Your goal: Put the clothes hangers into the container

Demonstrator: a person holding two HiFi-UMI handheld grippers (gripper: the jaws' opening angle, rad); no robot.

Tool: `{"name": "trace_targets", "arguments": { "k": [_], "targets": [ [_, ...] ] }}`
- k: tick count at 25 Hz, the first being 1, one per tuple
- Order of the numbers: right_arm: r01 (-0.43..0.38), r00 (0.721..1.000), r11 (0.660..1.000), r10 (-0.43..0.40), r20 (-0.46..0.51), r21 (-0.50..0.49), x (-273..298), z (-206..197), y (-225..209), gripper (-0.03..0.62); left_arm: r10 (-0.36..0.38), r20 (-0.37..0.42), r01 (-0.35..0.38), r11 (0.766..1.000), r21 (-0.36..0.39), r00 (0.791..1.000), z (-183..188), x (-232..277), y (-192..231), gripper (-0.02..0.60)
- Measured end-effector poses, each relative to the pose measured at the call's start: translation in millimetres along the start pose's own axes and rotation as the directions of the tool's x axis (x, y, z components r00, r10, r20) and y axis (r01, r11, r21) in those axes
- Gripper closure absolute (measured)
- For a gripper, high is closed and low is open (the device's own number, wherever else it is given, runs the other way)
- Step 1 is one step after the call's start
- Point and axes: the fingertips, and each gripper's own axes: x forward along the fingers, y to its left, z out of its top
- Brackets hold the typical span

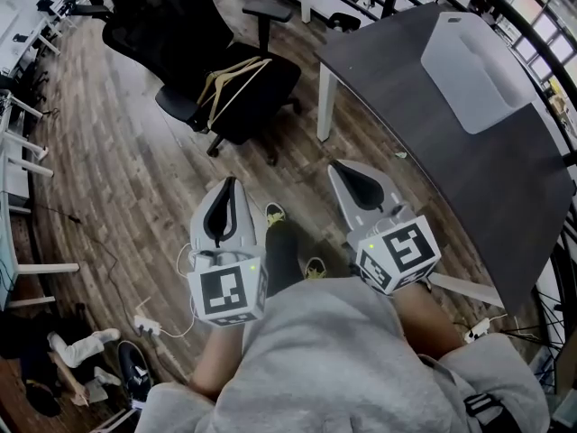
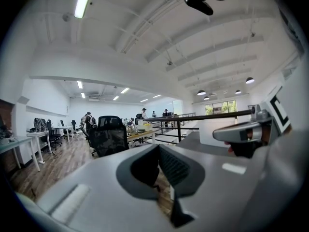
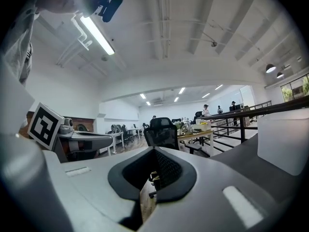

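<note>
The left gripper (image 1: 231,181) and the right gripper (image 1: 335,165) are held side by side, a little apart, and both are pointed nearly level over a brown wood-plank floor (image 1: 135,197). The jaws of the left gripper are pressed together at their tips, and nothing is caught between them. The jaws of the right gripper are likewise closed and empty. Both grippers are held by a person in a pale grey sweatshirt (image 1: 315,359).

The light wooden clothes hangers (image 1: 230,78) are found ahead of the left gripper and well apart from it. They are piled loosely on the seat of a black mesh-backed office chair (image 1: 171,16), and they are touched by neither gripper.

The translucent white plastic container (image 1: 473,61) is set ahead and to the right of the right gripper, on a dark grey rectangular table (image 1: 424,161). The table's near edge runs just to the right of that gripper. In the right gripper view the container is seen at the far right, and the chair is seen straight beyond the closed jaws.
</note>
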Motion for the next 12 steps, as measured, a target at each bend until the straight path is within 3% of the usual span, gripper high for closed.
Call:
{"name": "trace_targets", "arguments": {
  "k": [12],
  "targets": [
    [-0.017, 0.999, 1.000, 0.017, -0.027, -0.011, 78.0, 4.4, -21.0, 0.595, -0.002, -0.013, 0.002, 1.000, -0.025, 1.000, -3.6, 70.1, 37.1, 0.572]
  ]
}}
